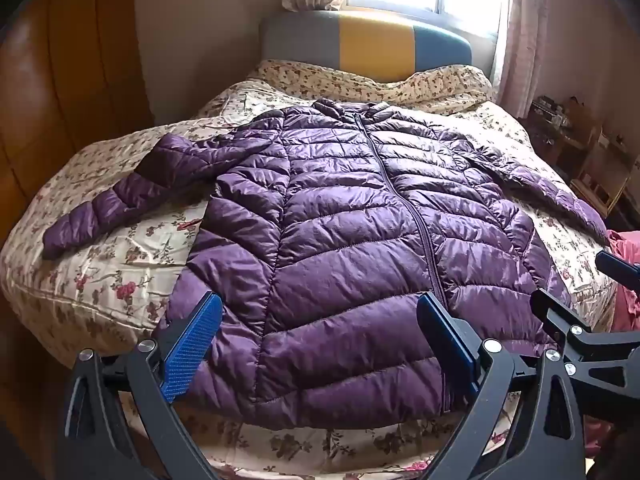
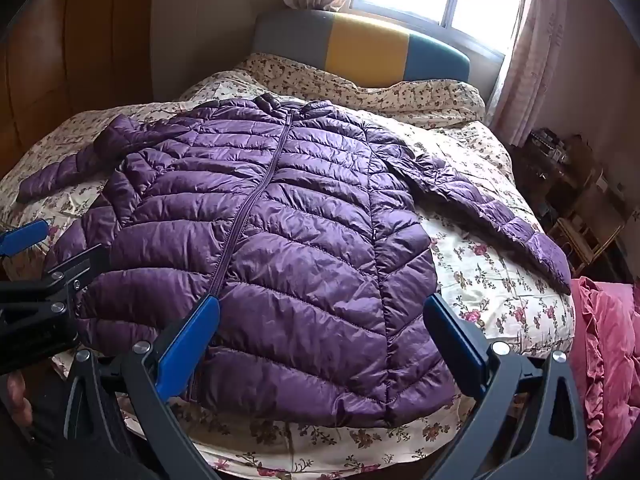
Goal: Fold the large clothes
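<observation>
A purple quilted puffer jacket (image 1: 340, 216) (image 2: 288, 232) lies flat and zipped on the bed, front up, collar toward the headboard, both sleeves spread out to the sides. My left gripper (image 1: 320, 320) hovers open above the jacket's hem, left of the zip, with nothing between its blue pads. My right gripper (image 2: 320, 320) is open too, over the hem to the right of the zip. Each gripper shows at the edge of the other's view, the right gripper (image 1: 592, 312) and the left gripper (image 2: 40, 264). Neither touches the fabric as far as I can see.
The bed carries a cream floral quilt (image 1: 120, 272) (image 2: 488, 264). A grey, yellow and blue headboard (image 1: 368, 44) stands under a bright window. A wooden wardrobe (image 1: 60, 80) is on the left, a pink ruffled cloth (image 2: 608, 344) and a cluttered shelf (image 2: 568, 184) on the right.
</observation>
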`<state>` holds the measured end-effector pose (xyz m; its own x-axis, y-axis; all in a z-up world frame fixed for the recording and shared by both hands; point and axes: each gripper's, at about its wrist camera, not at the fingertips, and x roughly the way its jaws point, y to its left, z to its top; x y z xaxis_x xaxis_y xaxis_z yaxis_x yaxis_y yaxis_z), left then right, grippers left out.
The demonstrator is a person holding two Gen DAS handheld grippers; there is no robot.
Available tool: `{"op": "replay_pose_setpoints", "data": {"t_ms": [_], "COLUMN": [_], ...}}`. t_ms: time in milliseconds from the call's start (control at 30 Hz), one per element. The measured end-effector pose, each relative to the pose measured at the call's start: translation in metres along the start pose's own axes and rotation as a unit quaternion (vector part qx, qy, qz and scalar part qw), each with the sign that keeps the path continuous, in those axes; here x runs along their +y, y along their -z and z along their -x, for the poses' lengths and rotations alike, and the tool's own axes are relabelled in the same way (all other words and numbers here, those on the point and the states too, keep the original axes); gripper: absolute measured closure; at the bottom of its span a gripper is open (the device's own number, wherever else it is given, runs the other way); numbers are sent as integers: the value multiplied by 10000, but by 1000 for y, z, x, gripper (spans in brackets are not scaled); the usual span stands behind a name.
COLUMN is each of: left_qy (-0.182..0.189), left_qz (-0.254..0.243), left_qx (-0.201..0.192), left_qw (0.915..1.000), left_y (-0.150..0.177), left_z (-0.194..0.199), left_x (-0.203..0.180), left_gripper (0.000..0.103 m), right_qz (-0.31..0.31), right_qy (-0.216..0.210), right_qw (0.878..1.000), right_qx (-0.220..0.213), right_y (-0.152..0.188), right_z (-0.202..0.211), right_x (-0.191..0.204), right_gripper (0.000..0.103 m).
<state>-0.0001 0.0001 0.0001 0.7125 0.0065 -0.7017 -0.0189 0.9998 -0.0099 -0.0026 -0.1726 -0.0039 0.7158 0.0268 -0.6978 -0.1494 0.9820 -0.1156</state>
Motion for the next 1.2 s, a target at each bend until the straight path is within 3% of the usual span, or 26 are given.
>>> {"op": "replay_pose_setpoints", "data": {"t_ms": [300, 333, 1200], "left_qy": [-124, 1, 32], "left_qz": [37, -24, 23], "left_qx": [-51, -23, -34], "left_qw": [9999, 10000, 10000], "left_y": [1, -4, -11], "left_z": [4, 3, 5], "left_x": [-1, 3, 11], "left_gripper": [6, 6, 6], "right_qz": [3, 4, -28], "right_qy": [45, 45, 32], "right_qw": [10000, 10000, 10000], "right_qx": [10, 11, -41], "right_y": [0, 0, 1], "right_z": [-4, -4, -2], "right_x": [-1, -1, -2], "right_gripper": [2, 2, 2]}}
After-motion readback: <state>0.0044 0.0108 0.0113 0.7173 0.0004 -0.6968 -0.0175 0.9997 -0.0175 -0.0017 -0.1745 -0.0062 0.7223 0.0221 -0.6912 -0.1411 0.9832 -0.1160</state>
